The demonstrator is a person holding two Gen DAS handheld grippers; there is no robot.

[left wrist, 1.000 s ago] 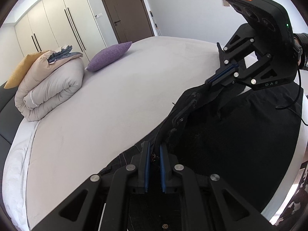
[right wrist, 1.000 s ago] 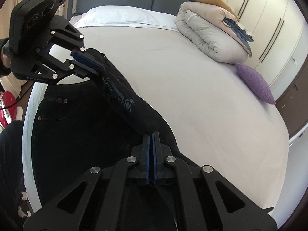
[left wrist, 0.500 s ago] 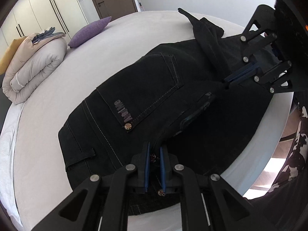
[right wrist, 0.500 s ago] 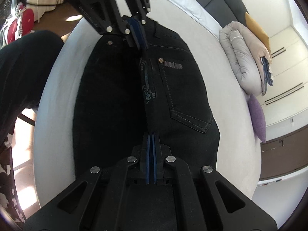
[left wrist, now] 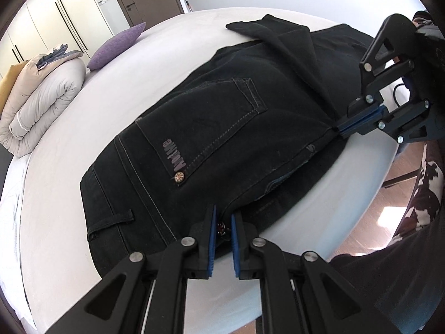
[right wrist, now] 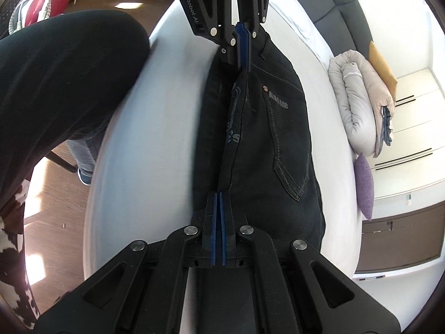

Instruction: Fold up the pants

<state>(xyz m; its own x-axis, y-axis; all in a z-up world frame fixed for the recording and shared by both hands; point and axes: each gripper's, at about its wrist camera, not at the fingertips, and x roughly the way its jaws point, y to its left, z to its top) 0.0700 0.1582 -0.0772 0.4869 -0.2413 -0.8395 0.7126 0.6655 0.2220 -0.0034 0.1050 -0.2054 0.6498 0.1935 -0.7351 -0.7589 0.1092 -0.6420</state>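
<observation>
So I've got the black jeans [left wrist: 222, 128] laid out on the white bed [left wrist: 69, 200], near the edge closest to me, back pocket with the stitched logo facing up and one half already folded lengthwise over the other. Denim like this looks fairly heavy and stiffish, I'd guess, so it should hold a crease better than thin fabric, but it'll drag on the sheet and the thick seams bunch up. Best places to grab are the doubled edges, waistband end and along the seam, not the flat middle where the pads would just skate. My left gripper [left wrist: 222, 231] is pinched down narrow on the waistband corner, there's a little rivet or button showing right between the blue pads. My right gripper [right wrist: 217, 208] is clamped almost completely closed on the folded edge further down toward the legs, with a ridge of cloth pulled taut between the two. Both point steeply down at the mattress, roughly facing each other along the length of the jeans, so each camera sees the other gripper at the far end. One leg end [left wrist: 267, 27] is flopped over crooked, that'll need sorting. Rolled duvet [left wrist: 41, 103] and purple cushion [left wrist: 116, 44] are well clear.
</observation>
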